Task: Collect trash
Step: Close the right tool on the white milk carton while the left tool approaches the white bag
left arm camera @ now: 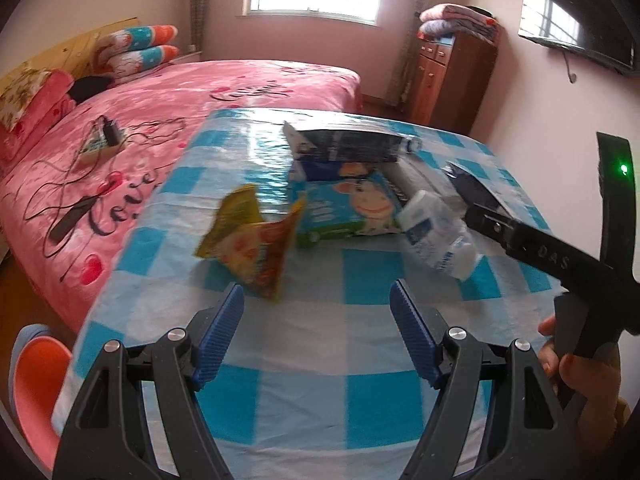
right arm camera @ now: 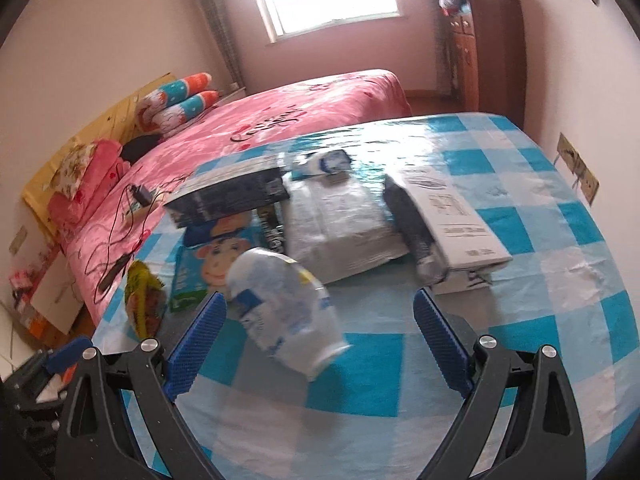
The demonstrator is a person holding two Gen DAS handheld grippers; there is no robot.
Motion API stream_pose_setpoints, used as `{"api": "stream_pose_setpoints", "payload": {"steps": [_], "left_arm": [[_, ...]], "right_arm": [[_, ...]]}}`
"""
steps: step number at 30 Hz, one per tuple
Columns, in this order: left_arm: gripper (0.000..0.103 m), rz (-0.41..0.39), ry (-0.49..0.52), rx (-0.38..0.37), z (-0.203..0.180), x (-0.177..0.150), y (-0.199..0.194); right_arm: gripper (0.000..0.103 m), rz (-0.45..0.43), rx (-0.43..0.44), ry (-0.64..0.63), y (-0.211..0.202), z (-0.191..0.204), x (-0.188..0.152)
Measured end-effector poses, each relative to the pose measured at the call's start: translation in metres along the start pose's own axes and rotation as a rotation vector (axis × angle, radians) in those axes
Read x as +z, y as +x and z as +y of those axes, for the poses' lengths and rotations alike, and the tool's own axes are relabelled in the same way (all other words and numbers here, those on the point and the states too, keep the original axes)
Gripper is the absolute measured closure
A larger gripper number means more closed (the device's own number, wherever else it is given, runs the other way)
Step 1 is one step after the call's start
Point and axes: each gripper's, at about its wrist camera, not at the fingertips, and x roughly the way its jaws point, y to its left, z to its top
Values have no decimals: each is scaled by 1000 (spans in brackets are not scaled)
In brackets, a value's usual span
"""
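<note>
White bottle (right arm camera: 286,312) lying diagonal, cap toward right claw (right arm camera: 320,340), unheld.

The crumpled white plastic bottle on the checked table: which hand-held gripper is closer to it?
Right. The right hand-held gripper has the white bottle lying between its open fingers; the left hand-held gripper points toward the yellow snack wrapper, bottle off to its right.

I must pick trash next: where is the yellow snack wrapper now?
In the left wrist view, the yellow snack wrapper lies on the checked tablecloth, left of the blue cartoon pack, ahead of the left gripper.
</note>
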Motion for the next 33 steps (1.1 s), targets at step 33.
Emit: {"api": "stream_pose_setpoints", "payload": {"steps": [33], "left_arm": [[27, 173, -107, -147, -93, 39, 103]], "right_arm": [[10, 95, 68, 144, 47, -98, 39]]}}
